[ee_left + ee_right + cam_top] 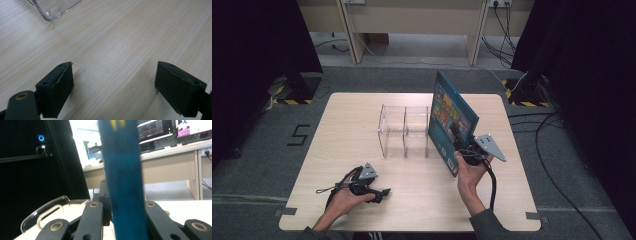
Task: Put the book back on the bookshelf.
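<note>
Left tool low, jaws wide apart; right tool raised, jaws clamped.

Lab, black curtains, monitors, floor cables

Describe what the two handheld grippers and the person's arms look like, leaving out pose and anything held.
The left gripper and right gripper are black, each topped by a grey three-cornered plate with small holes. A black cable trails from each. In the left gripper view the jaws are blocky black pads with small screw holes; brass-coloured rivets mark the black linkage arms. The person wears dark grey sleeves, visible at the bottom edge; the forearms are bare.
</note>
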`<state>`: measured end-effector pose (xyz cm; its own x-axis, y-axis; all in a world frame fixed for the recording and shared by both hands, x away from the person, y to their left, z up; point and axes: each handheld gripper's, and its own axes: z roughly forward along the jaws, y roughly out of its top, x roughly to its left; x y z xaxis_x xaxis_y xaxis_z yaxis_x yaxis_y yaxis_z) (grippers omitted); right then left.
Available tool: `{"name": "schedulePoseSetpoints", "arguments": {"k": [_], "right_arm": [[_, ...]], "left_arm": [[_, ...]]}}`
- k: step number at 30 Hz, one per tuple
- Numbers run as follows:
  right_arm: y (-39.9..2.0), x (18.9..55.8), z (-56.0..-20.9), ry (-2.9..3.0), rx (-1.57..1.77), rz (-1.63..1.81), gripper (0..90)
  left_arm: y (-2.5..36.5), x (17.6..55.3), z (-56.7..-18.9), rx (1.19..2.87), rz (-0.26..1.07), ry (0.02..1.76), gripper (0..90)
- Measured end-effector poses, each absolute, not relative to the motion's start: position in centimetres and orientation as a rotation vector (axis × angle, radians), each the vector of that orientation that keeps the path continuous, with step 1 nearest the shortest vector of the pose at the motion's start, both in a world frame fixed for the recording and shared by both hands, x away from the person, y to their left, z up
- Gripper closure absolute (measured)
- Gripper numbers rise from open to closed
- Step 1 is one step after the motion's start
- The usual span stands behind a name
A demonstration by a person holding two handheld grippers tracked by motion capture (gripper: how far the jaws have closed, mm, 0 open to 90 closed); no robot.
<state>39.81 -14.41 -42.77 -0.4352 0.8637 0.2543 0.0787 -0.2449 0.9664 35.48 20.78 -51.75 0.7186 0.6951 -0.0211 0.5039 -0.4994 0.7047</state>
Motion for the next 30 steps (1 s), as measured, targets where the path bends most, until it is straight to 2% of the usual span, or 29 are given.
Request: {"name": "schedulePoseSetpoints", "arguments": {"k": [11,19,30], "right_arm": [[-14.8,39.4,-42.8,1.477,1.154,1.707,77.9],[-15.1,39.5,-43.4,1.518,1.186,1.679,73.1],[-16.1,38.1,-43.6,1.669,1.129,1.629,60.1]], "left_arm": [[20.8,35.4,-51.8,2.209,0.347,0.904,14.5],[20.7,35.4,-51.8,2.209,0.346,0.903,14.5],[20.8,35.4,-51.7,2.213,0.346,0.901,14.5]]}}
